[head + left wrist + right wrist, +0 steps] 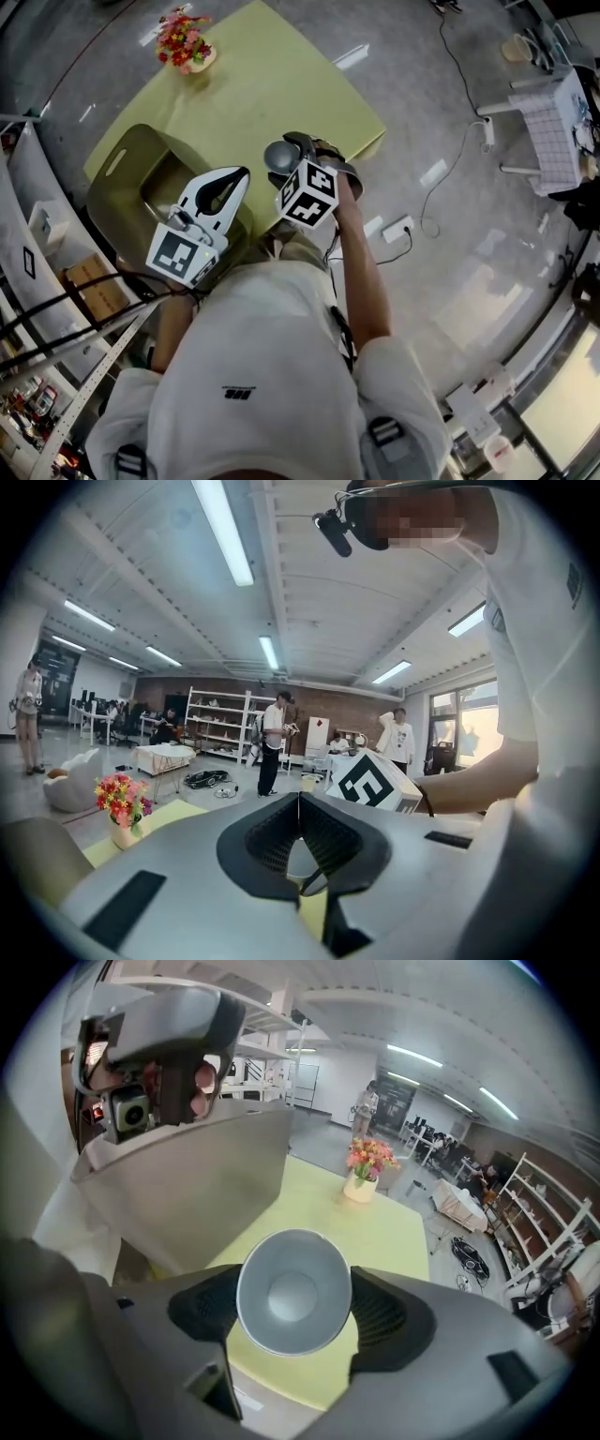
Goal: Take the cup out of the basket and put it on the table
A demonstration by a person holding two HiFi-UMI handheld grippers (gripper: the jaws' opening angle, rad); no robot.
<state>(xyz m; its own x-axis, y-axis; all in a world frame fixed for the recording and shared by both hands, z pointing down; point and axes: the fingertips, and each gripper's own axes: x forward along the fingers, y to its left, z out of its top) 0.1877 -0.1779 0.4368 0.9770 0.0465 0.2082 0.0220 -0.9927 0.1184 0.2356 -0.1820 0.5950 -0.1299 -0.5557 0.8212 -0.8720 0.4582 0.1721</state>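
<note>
A grey metal cup (277, 157) is held off the surface by my right gripper (291, 150), over the near edge of the yellow-green table (281, 84). In the right gripper view the cup (293, 1291) faces me mouth-on, with a black pad pressed against each side of it and the right gripper (295, 1309) shut on it. The olive basket (122, 173) stands to the left of the cup. My left gripper (244, 176) hovers by the basket's right rim. Its jaws meet at the tips in the left gripper view (300, 799), with nothing between them.
A small vase of red and yellow flowers (185, 42) stands at the table's far corner. Cables and a power strip (398, 230) lie on the floor to the right. Metal shelving (37, 281) runs along the left. A person (272, 742) stands in the room behind.
</note>
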